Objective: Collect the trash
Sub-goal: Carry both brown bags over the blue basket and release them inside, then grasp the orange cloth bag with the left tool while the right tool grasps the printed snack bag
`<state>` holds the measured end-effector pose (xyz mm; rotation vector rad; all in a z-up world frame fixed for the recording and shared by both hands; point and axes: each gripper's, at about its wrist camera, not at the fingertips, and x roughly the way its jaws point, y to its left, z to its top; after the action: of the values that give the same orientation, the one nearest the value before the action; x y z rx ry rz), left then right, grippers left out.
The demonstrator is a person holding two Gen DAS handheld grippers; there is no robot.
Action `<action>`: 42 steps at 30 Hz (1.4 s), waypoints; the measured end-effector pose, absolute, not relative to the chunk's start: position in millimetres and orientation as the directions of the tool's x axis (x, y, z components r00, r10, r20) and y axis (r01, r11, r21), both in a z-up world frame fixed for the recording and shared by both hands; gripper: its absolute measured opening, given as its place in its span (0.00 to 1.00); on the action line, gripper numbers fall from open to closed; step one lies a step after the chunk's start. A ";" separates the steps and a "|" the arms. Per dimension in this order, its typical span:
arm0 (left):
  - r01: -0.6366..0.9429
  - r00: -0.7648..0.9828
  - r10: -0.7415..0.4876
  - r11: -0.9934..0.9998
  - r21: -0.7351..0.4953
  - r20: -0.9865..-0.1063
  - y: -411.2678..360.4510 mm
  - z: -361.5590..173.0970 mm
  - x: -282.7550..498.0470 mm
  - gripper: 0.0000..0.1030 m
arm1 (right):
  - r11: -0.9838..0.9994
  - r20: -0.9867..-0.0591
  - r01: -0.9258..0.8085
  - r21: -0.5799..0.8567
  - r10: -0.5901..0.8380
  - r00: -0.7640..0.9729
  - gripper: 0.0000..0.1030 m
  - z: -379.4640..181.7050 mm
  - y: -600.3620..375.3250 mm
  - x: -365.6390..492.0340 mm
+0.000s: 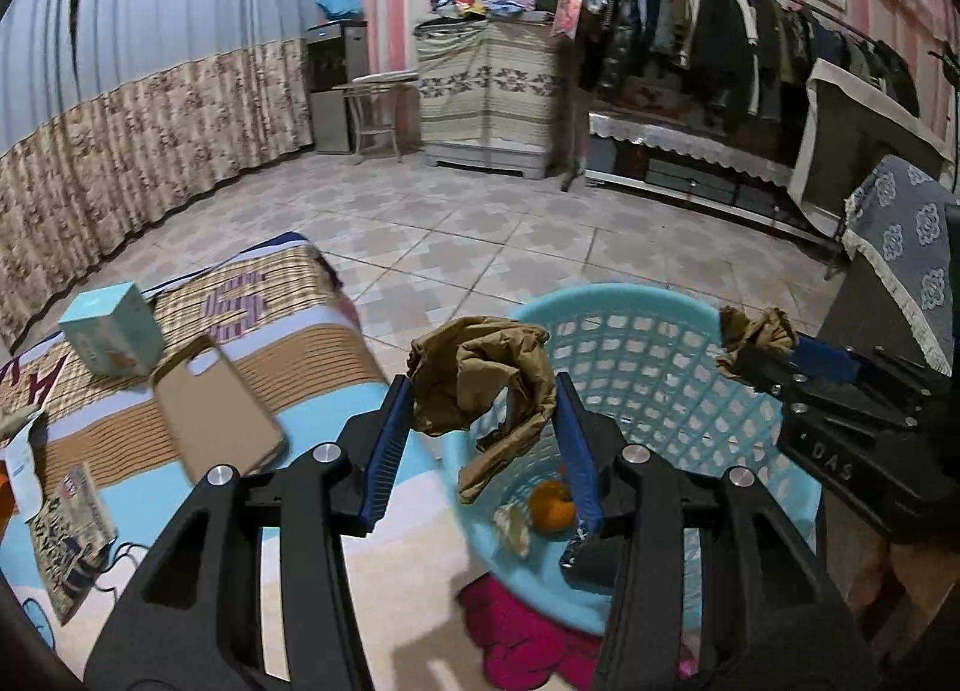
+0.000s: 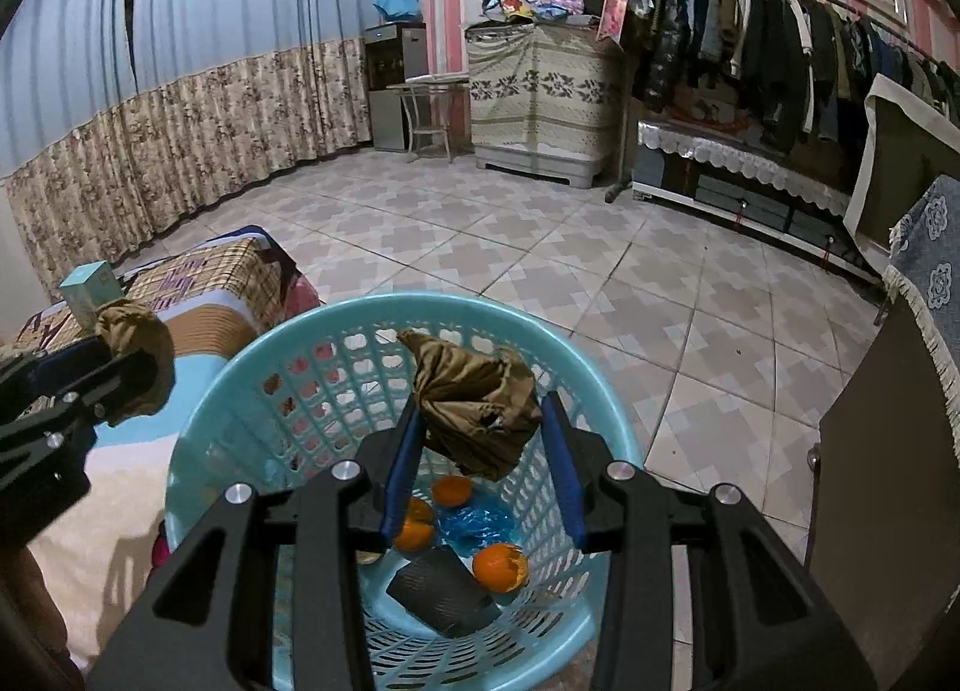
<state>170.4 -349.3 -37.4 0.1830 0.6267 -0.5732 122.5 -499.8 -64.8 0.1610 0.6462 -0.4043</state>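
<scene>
Right gripper (image 2: 480,445), clamped on crumpled brown paper (image 2: 477,409), hangs over the blue basket (image 2: 252,373); basket floor at 6 o'clock. Left gripper (image 1: 483,439), clamped on another paper wad (image 1: 480,385), sits over the rim at 9 o'clock.

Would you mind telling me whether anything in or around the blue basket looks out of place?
Nothing looks spilled or broken. The blue basket stands upright with orange peels inside. One oddity: a phone case lies on the bed among the clutter, which hardly looks like trash.
</scene>
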 end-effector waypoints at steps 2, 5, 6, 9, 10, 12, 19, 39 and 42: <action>0.568 0.657 -0.459 0.823 -0.009 -0.598 -356.8 -38.5 169.7 0.46 | 0.909 -0.614 0.417 0.019 -0.319 0.722 0.38 -65.5 -501.6 122.7; 0.577 0.652 -0.468 0.817 -0.009 -0.597 -363.9 -41.0 173.1 0.51 | 0.905 -0.617 0.424 0.019 -0.324 0.718 0.38 -67.0 -503.1 122.0; 0.574 0.656 -0.463 0.819 -0.004 -0.596 -365.5 -42.0 174.4 0.52 | 0.903 -0.618 0.428 0.020 -0.326 0.716 0.38 -67.9 -504.2 121.8; 0.567 0.653 -0.461 0.824 -0.016 -0.601 -364.6 -44.1 180.6 0.61 | 0.900 -0.622 0.435 0.024 -0.327 0.711 0.38 -71.3 -505.0 121.9; 0.564 0.655 -0.460 0.826 -0.018 -0.600 -362.7 -44.6 181.2 0.64 | 0.901 -0.624 0.434 0.022 -0.327 0.710 0.38 -72.3 -504.7 122.6; 0.552 0.665 -0.449 0.834 -0.013 -0.596 -359.4 -44.8 182.1 0.67 | 0.901 -0.628 0.432 0.020 -0.325 0.707 0.38 -72.8 -502.9 126.2; 0.494 0.709 -0.405 0.870 -0.004 -0.578 -334.7 -39.7 190.4 0.81 | 0.904 -0.632 0.427 0.022 -0.318 0.707 0.40 -77.9 -498.0 130.2; 0.327 0.792 -0.257 0.945 0.029 -0.553 -212.1 -23.9 199.8 0.95 | 0.911 -0.601 0.411 -0.013 -0.336 0.725 0.87 -74.0 -453.9 134.1; 0.292 0.796 -0.220 0.955 0.041 -0.565 -179.3 -22.1 204.8 0.95 | 0.923 -0.594 0.385 -0.008 -0.315 0.740 0.87 -68.6 -434.5 142.1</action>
<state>204.8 -179.3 -22.1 0.1282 0.5898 -0.2757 142.1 -434.5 -68.6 0.1177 0.6292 -0.3847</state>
